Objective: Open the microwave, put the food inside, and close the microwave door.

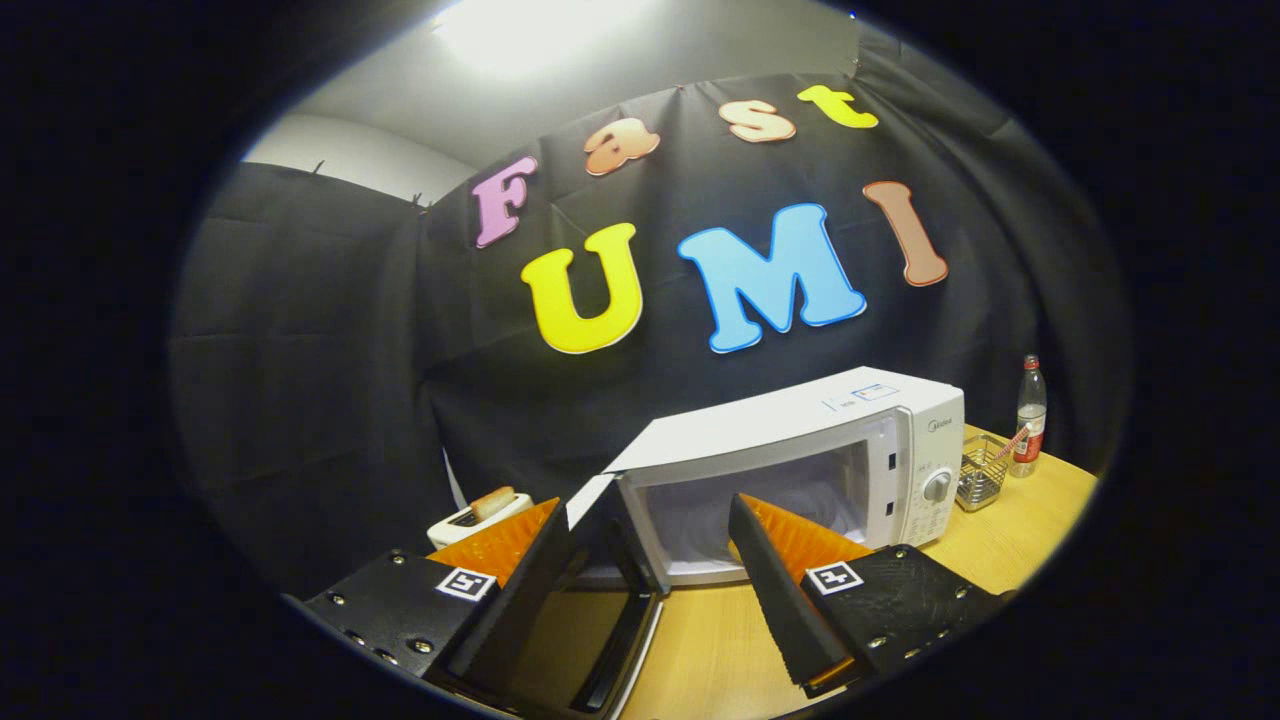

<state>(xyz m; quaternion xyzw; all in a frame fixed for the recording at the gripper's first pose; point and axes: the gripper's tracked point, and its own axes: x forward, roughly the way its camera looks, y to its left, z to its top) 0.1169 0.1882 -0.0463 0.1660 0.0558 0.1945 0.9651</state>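
The hand-held gripper (pixel 650 540) hangs just in front of the white microwave (pixel 800 460) with its fingers spread apart and nothing between them; the microwave door (pixel 590 620) stands swung open between the fingers, and the cavity (pixel 740 505) looks empty. The food, apparently the bread in the toaster (pixel 478 515) beyond the left finger, is not yet taken. Judged risk: the left finger sits close to the door's edge and could knock it, while the table (pixel 990 545) offers open room rightward, short of the wire basket (pixel 983 472) and bottle (pixel 1029 415).

bottle (pixel 1030 415) beside wire basket (pixel 983 473) on wooden table (pixel 1010 540); toaster (pixel 478 515) left.
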